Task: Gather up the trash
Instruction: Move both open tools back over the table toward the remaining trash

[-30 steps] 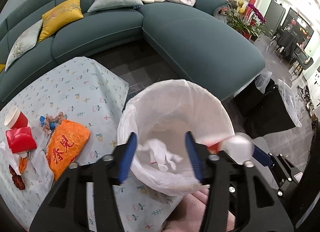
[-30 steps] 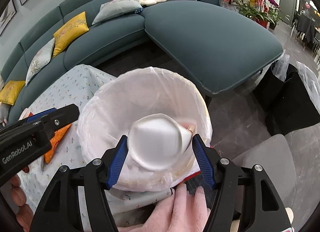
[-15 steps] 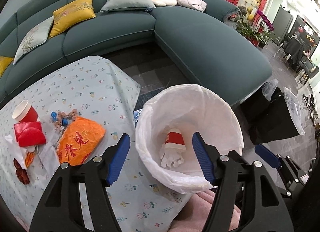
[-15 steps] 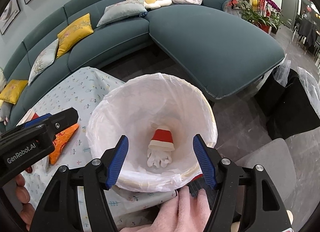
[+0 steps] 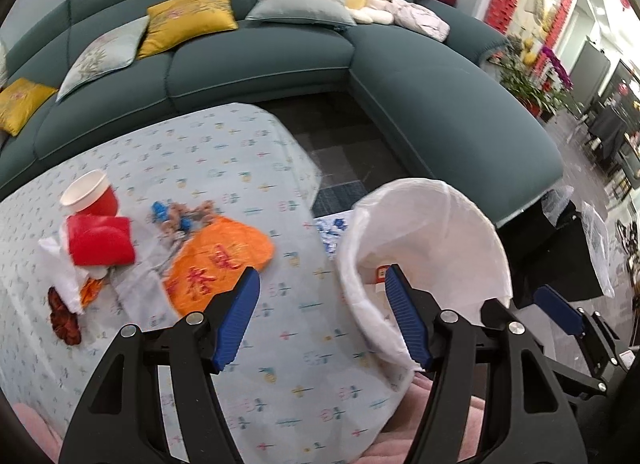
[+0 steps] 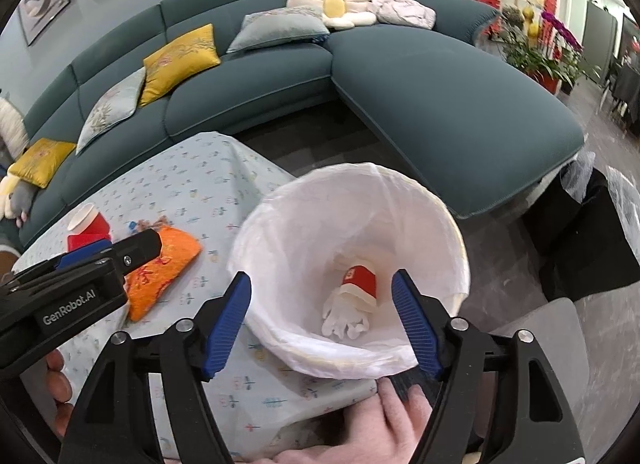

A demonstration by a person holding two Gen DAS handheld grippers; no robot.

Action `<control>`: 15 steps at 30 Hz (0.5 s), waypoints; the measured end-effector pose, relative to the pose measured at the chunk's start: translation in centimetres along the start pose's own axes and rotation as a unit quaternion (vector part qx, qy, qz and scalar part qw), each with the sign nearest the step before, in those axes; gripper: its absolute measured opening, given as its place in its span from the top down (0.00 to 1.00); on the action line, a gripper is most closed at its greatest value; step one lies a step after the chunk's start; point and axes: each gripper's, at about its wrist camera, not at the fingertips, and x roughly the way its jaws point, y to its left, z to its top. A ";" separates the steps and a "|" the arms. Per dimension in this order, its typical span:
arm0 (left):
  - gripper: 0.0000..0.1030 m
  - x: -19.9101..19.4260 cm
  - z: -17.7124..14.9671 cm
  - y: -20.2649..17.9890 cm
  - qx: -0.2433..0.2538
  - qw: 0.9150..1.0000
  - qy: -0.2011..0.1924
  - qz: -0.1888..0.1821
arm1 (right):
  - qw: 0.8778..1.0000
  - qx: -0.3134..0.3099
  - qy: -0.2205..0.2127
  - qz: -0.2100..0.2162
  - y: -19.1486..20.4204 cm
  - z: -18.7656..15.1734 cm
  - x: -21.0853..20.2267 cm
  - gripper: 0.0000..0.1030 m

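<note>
Since a second earlier the red cup point(image 6: 359, 282) had dropped out of the right gripper point(image 6: 321, 324) and was lying in the bin point(image 6: 448, 224) on top of a white glove point(image 6: 344, 318). The left gripper point(image 5: 322, 318) had swung off the bin toward the table point(image 5: 224, 168). Both tools were spread wide with nothing between the jaws.

In the left view, the rest of the trash sat at about 9 to 10 o'clock: an orange bag point(image 5: 218, 260) closest in, then a flattened red cup point(image 5: 100, 240) on some white tissue point(image 5: 64, 272), another red cup point(image 5: 90, 198) lying tipped just past it, and some small wrappers point(image 5: 180, 216). The bin was at about 3 o'clock, right beside the table edge.

My take: the orange bag looked like the next grab, being nearest. It's flat and floppy, so I'd come in low at its near edge, pinch a fold rather than the middle, and keep clear of the tablecloth so it doesn't bunch up. Then carry it fully over the rim before letting go.
</note>
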 end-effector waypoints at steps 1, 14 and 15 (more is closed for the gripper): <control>0.39 -0.1 -0.1 0.7 -0.005 1.000 0.000 0.002 | 1.000 -0.004 0.000 0.003 0.5 0.0 -0.1 0.32; 0.25 -1.9 -3.0 11.7 -0.082 0.994 -0.003 0.070 | 0.996 -0.070 0.020 0.042 9.6 -1.7 -0.1 0.32; 0.24 -2.0 -3.2 12.5 -0.087 0.993 -0.003 0.075 | 0.996 -0.073 0.022 0.045 10.3 -1.9 0.0 0.32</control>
